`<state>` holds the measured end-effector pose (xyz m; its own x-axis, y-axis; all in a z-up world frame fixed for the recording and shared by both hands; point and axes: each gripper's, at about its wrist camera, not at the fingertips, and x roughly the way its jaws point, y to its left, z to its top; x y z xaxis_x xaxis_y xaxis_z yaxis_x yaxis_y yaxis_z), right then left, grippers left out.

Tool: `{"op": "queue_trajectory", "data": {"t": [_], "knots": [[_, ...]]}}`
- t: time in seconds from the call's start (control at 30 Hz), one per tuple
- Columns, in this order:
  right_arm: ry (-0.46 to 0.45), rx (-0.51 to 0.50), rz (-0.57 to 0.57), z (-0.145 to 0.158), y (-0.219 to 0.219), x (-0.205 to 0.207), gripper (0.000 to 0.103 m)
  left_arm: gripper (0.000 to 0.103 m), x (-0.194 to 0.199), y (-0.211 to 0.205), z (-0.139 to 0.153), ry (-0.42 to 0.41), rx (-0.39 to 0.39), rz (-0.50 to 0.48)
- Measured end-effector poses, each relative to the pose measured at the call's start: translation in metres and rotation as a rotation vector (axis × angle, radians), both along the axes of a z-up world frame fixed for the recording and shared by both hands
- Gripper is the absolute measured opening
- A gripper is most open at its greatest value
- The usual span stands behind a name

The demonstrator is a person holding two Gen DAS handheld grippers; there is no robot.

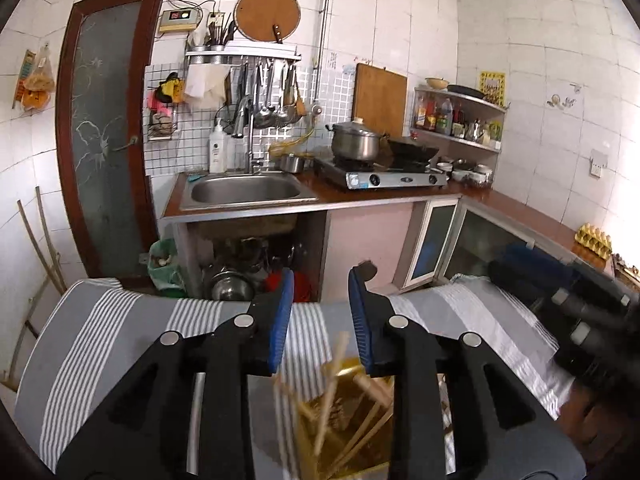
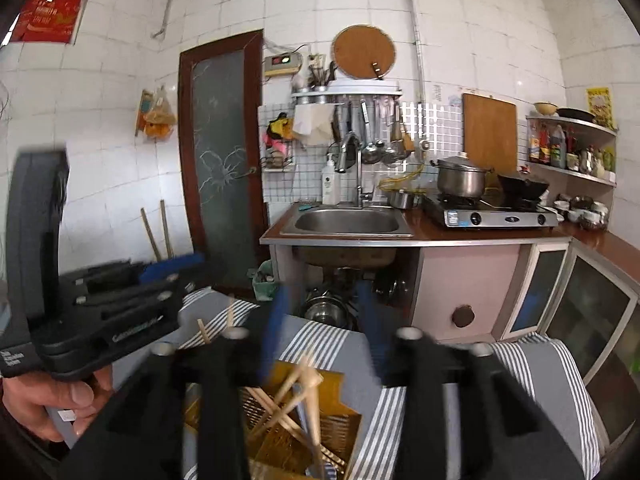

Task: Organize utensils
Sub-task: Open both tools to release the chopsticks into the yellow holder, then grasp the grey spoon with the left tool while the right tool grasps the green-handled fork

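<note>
A yellow see-through holder (image 1: 344, 412) stands on a grey and white striped cloth (image 1: 100, 344), with several wooden chopsticks (image 1: 332, 392) sticking out of it. My left gripper (image 1: 320, 316) is open and empty above it. In the right wrist view the same holder (image 2: 288, 428) holds chopsticks and a wooden utensil (image 2: 310, 400). My right gripper (image 2: 324, 336) is open and empty above the holder, blurred. The left gripper (image 2: 172, 270) shows at the left of this view, held in a hand. The right gripper's body shows blurred at the right edge of the left wrist view.
A kitchen counter (image 1: 380, 196) lies ahead with a steel sink (image 1: 244, 192), a gas stove (image 1: 384, 172) with a pot and a wok, and hanging utensils (image 1: 268, 92). A corner shelf (image 1: 460, 120) holds bottles. An egg tray (image 1: 594, 236) sits on the right.
</note>
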<state>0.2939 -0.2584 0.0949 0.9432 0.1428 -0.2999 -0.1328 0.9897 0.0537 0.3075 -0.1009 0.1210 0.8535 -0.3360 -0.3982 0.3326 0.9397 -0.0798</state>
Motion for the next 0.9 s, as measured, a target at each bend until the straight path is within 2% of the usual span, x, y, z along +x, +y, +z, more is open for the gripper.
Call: {"op": "queue_trajectory", "data": {"t": [0.13,0.27,0.47,0.57,0.63,0.7,0.9], "knots": [[0.017,-0.005,-0.044,-0.003,-0.017,-0.026,0.041,0.030,-0.025,0.023,-0.003,0.000,0.019,0.032],[0.088,-0.002,-0.087,-0.028,-0.038,-0.066,0.041,0.030,-0.064,0.049,-0.022,0.033,0.042,0.067],[0.211,0.014,-0.121,-0.090,-0.044,-0.140,0.041,0.034,-0.147,0.087,-0.087,0.126,0.050,0.118],[0.260,0.057,-0.127,-0.118,-0.039,-0.177,0.041,0.038,-0.189,0.097,-0.115,0.180,0.027,0.119],[0.287,0.100,-0.132,-0.134,-0.034,-0.202,0.041,0.038,-0.219,0.096,-0.129,0.179,0.054,0.116],[0.313,0.127,-0.114,-0.145,-0.026,-0.217,0.041,0.038,-0.235,0.096,-0.139,0.198,0.061,0.109],[0.358,0.089,-0.075,-0.165,0.000,-0.238,0.041,0.038,-0.253,0.096,-0.164,0.276,0.083,0.104]]}}
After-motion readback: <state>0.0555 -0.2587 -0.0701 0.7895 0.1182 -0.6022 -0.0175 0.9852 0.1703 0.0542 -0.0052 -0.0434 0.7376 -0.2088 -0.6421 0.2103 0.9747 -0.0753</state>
